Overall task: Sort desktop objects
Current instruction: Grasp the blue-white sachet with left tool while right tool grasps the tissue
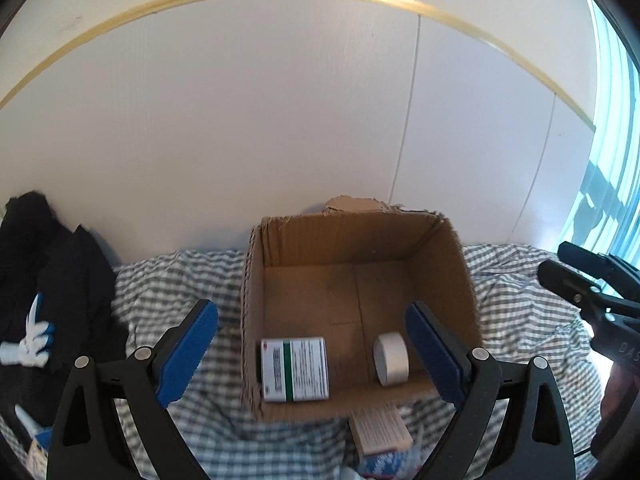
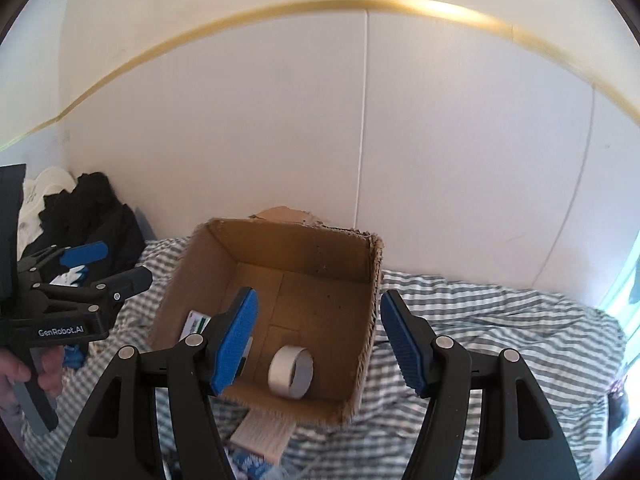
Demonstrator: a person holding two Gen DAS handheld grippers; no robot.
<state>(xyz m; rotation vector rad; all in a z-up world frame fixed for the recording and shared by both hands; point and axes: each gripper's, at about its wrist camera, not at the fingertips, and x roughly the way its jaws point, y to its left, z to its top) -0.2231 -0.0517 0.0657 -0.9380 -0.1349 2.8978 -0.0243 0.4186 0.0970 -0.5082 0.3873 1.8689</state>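
An open cardboard box (image 1: pixel 448 276) (image 2: pixel 192 280) stands on checked bedding against the wall. On its floor lie a white and green medicine carton (image 1: pixel 294 368) (image 2: pixel 198 322) and a roll of white tape (image 1: pixel 392 358) (image 2: pixel 291 370). My left gripper (image 1: pixel 312 320) (image 2: pixel 120 264) hovers over the box's near left part, jaws wide open and empty. My right gripper (image 2: pixel 320 308) (image 1: pixel 554 261) hangs above the box's near right side, open with nothing between its blue pads. In the right wrist view its left finger hides part of the carton.
A small beige box (image 1: pixel 380 432) (image 2: pixel 264 436) and a blue-white packet (image 1: pixel 384 464) lie in front of the cardboard box. Dark clothes (image 1: pixel 52 280) (image 2: pixel 92 216) are heaped at the left, a white and blue item (image 1: pixel 32 340) on them. A window (image 1: pixel 612 160) is at the right.
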